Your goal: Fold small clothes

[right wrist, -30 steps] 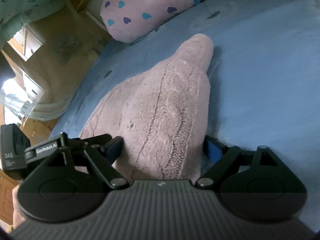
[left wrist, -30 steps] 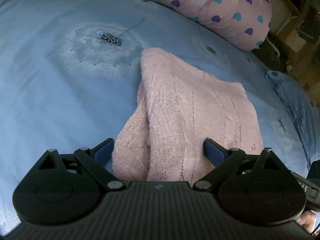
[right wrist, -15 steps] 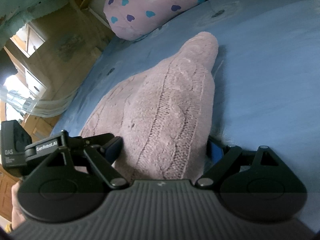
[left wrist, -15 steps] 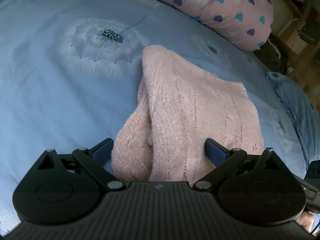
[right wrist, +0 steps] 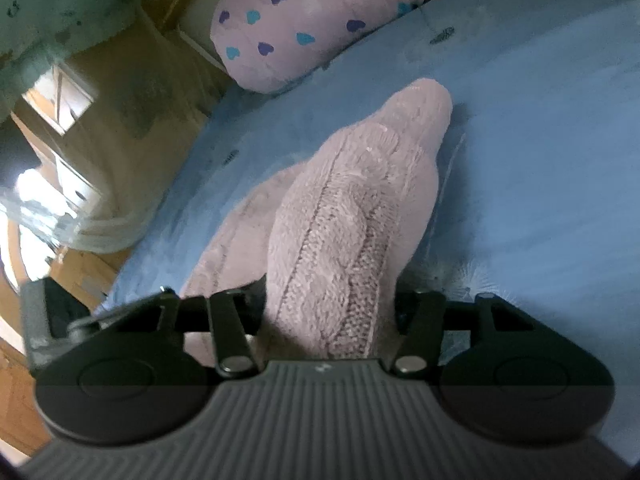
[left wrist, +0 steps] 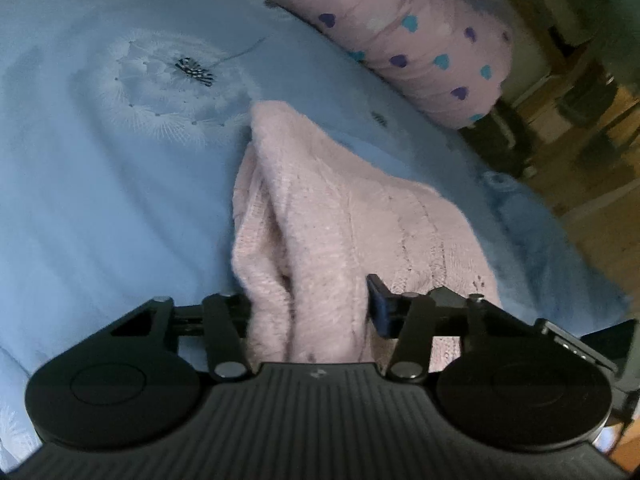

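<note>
Blue bedsheet (left wrist: pixel 100 208), both hand-held grippers just closing on pink knit (left wrist: pixel 340 232)

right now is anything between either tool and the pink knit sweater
Nothing visible. The pink knit sweater is already bunched between the fingers of both the left tool and the right tool, whose jaws have just been closing on it. Around it lies only the blue bedsheet.

You have a blue bed (left wrist: pixel 100 208) with a pink knit (left wrist: pixel 360 224) lying near you and a heart-print pillow (left wrist: pixel 404 32) far right
</note>
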### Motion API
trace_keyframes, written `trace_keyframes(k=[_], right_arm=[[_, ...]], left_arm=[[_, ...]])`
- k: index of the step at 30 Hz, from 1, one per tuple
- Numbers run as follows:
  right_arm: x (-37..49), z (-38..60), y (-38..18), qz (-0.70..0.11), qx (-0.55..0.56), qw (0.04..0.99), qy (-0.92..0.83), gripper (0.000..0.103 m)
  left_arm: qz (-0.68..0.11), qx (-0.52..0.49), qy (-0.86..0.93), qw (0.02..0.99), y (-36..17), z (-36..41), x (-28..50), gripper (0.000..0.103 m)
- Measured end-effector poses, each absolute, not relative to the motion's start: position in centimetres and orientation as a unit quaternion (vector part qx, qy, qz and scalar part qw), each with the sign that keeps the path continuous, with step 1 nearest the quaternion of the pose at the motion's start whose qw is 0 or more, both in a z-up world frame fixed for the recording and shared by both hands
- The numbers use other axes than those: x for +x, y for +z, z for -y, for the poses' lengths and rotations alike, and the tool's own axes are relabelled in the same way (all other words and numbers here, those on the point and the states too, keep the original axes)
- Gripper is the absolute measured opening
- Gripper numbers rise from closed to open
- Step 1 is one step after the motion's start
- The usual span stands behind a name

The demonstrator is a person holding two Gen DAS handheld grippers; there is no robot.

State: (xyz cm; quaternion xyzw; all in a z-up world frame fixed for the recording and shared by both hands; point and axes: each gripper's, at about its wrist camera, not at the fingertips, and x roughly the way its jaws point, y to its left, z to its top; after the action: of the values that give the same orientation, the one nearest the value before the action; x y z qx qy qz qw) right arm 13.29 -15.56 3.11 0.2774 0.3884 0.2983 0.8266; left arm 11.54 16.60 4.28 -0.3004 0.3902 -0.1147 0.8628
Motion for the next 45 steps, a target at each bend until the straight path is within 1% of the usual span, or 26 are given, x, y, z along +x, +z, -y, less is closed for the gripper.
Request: trace_keyframes(k=[5,14,20,23,29,32,37,42,43,44,45], right_arm=[[12.0,16.6,5.2,-0.385,0.291,0.823,0.3,0.054],[7.0,22.0,8.1,-0.401,0.299,0.812,0.301,0.053],[2.1,27.0,8.6,-0.419,0.3,0.806,0.292,0.053],[0.1,29.0,8.4,-0.421,0.293,0.811,0.281,0.054],[-2.4,30.1,6.3,-0.447,0.216,0.84,0.217,0.062],[-3.8,30.3,6.0,-0.428,0.204,0.855,0.209,0.064],[-6.0,30.6,7.1,-0.387,0.183,0.883,0.192,0.063],[-8.9,31.5,8.4,-0.321,0.152,0.919,0.171,0.062],[-9.3,31.6,8.3,-0.316,0.15,0.922,0.168,0.061],[-9.5,31.6,8.2,-0.313,0.144,0.924,0.165,0.057],[-9.6,31.4,7.9,-0.314,0.135,0.926,0.163,0.051]], left_arm=[[-0.397,-0.301,-0.141,0.856,5.0,-15.3,9.6,0.053],[-0.433,-0.262,-0.189,0.841,6.9,-8.6,2.9,0.053],[-0.45,-0.258,-0.213,0.828,6.6,-4.7,-2.2,0.053],[-0.455,-0.228,-0.209,0.835,6.3,-3.0,-3.9,0.053],[-0.442,-0.161,-0.178,0.864,6.3,-1.2,-6.2,0.054],[-0.43,-0.125,-0.16,0.88,7.2,-0.7,-7.3,0.056],[-0.405,-0.065,-0.124,0.903,8.9,-0.7,-9.5,0.06],[-0.396,-0.034,-0.097,0.913,8.9,-0.7,-10.6,0.062],[-0.398,-0.033,-0.093,0.912,8.5,-0.7,-10.6,0.062],[-0.4,-0.034,-0.09,0.911,8.1,-0.8,-10.6,0.063],[-0.4,-0.036,-0.087,0.911,7.8,-0.9,-10.5,0.063]])
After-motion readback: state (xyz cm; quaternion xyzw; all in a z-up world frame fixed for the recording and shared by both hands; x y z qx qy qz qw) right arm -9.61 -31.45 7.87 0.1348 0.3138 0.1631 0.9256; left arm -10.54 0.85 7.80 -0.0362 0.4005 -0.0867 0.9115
